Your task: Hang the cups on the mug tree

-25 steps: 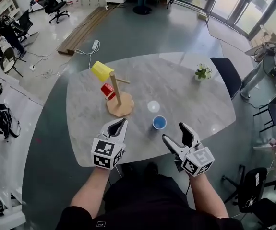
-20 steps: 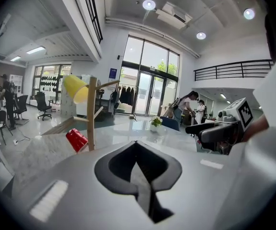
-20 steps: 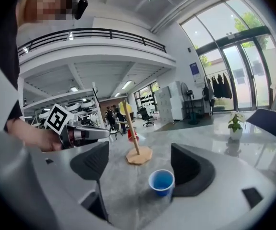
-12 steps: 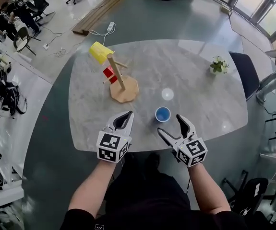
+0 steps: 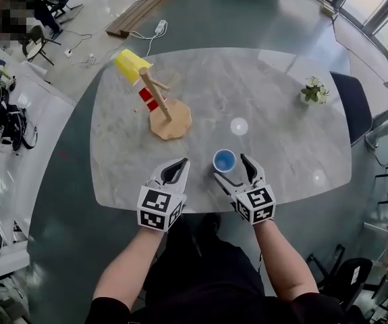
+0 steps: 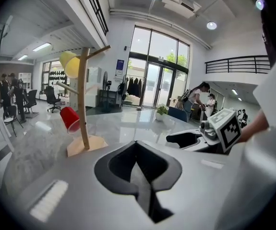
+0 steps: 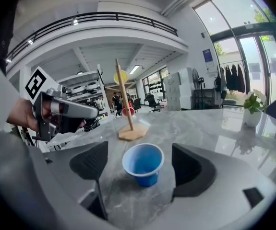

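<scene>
A blue cup point(image 5: 224, 160) point(image 7: 143, 164) stands upright near the table's front edge. My right gripper point(image 5: 231, 169) point(image 7: 140, 163) is open, its jaws having just been opening. The cup sits between them, with a gap on each side. My left gripper point(image 5: 178, 169) point(image 6: 137, 150) is shut and empty, left of the cup. The wooden mug tree point(image 5: 160, 106) point(image 6: 83, 99) stands further back on the left. It carries a yellow cup point(image 5: 130, 64) point(image 6: 69, 63) at the top and a red cup point(image 5: 148, 98) point(image 6: 70, 119) lower down.
The oval marble table point(image 5: 274, 93) holds a small potted plant point(image 5: 314, 90) at its far right. A dark chair point(image 5: 355, 106) stands by the right edge. The table's front edge point(image 5: 200, 206) runs just under both grippers.
Both grippers have come down and forward toward the table. The right one has closed in on the blue cup, so that its jaws now flank it.
</scene>
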Available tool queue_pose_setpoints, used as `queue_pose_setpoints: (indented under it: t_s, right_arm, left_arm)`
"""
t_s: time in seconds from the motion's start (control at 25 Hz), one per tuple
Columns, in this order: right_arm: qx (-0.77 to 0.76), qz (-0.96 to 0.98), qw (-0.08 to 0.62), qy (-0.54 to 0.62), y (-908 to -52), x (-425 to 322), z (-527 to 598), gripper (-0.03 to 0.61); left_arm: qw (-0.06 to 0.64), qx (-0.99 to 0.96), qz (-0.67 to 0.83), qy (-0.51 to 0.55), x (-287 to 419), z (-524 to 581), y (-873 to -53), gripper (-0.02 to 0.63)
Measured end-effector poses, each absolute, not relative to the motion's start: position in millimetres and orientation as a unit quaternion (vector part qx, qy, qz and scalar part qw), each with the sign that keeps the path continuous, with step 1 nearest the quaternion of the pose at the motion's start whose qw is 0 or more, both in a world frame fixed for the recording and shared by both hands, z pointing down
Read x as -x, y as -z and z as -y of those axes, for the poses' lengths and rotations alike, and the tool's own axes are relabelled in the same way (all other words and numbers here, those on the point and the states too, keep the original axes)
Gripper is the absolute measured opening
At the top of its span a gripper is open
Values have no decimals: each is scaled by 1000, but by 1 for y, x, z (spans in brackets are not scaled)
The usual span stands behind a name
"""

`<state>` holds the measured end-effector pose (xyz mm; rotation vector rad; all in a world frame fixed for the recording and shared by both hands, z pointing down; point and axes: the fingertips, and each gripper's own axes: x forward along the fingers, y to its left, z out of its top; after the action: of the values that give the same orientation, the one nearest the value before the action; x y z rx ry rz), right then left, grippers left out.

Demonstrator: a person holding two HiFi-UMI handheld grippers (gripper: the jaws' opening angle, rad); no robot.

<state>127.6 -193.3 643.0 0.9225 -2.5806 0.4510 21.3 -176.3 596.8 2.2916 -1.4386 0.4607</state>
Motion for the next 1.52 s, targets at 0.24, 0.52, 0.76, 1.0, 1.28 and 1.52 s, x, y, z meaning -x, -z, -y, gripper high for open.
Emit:
queue_pose_setpoints:
  t_s: [0.24, 0.52, 0.76, 1.0, 1.28, 1.52]
  right_arm:
    - [-301, 915, 234, -132, -677, -119, 193, 376]
    - [-302, 907, 253, -149, -700, -117, 208, 374]
    - [-284, 910, 263, -149, -701, -104, 209, 371]
    - [-297, 915, 238, -134, -661, -108, 208, 356]
    - [-320, 919, 201, -113, -602, -124, 209, 356]
    - [-344, 916, 182, -100, -558, -117, 229, 356]
  left_arm:
    - [210, -806, 524, -176, -21, 172, -610, 11]
    - [233, -789, 545, -162, -15, 161, -604, 12]
    - [221, -790, 544, -176, -16, 150, -588, 12]
    - [200, -797, 535, -196, -13, 140, -570, 12]
    - [205, -798, 543, -165, -1, 144, -558, 12]
    - [199, -806, 540, -140, 15, 172, -537, 12]
